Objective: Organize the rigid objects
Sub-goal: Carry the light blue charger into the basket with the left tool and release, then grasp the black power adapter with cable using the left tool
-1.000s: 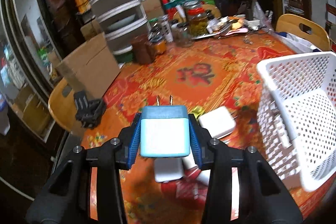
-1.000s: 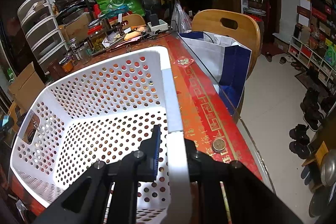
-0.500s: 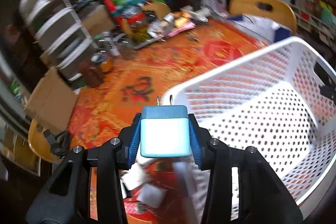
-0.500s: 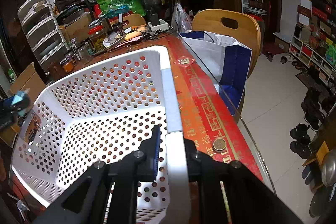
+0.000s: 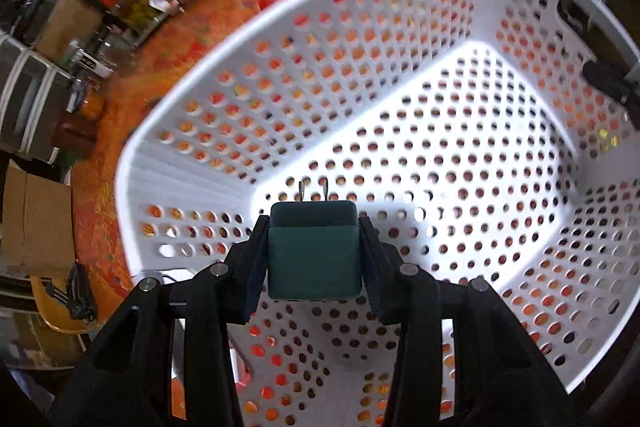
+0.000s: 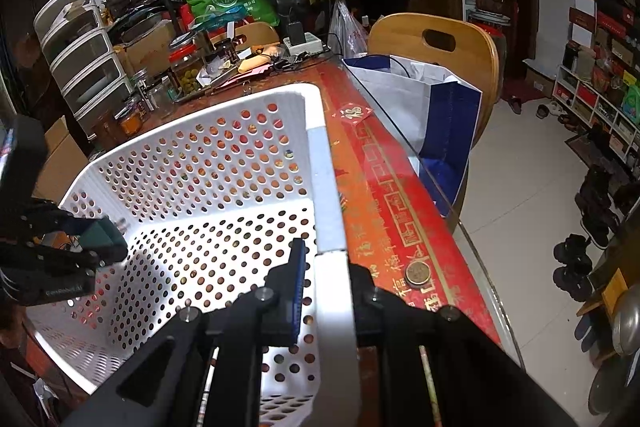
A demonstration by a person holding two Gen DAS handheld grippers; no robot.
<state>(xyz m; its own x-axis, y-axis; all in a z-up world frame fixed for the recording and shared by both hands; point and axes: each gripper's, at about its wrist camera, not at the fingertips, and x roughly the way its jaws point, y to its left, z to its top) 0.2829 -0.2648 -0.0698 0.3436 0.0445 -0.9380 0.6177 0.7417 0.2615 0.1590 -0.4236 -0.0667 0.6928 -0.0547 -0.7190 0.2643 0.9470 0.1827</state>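
My left gripper (image 5: 314,259) is shut on a blue-green plug adapter (image 5: 314,255) with two metal prongs pointing forward. It holds the adapter above the inside of the white perforated basket (image 5: 400,75), over the near left corner. The adapter and left gripper also show in the right wrist view (image 6: 102,237) at the basket's left rim. My right gripper (image 6: 326,291) is shut on the right rim of the basket (image 6: 324,187). The basket floor is bare.
The basket stands on a table with a red-orange patterned cloth (image 6: 384,195). Jars, bags and drawer units (image 6: 80,55) crowd the far end. A wooden chair (image 6: 436,43) with a blue and white bag stands at the right. A coin (image 6: 418,273) lies near the table edge.
My left gripper has carried the adapter rightward from above the table and loose white chargers to over the basket's inside. My right gripper has held still on the rim.
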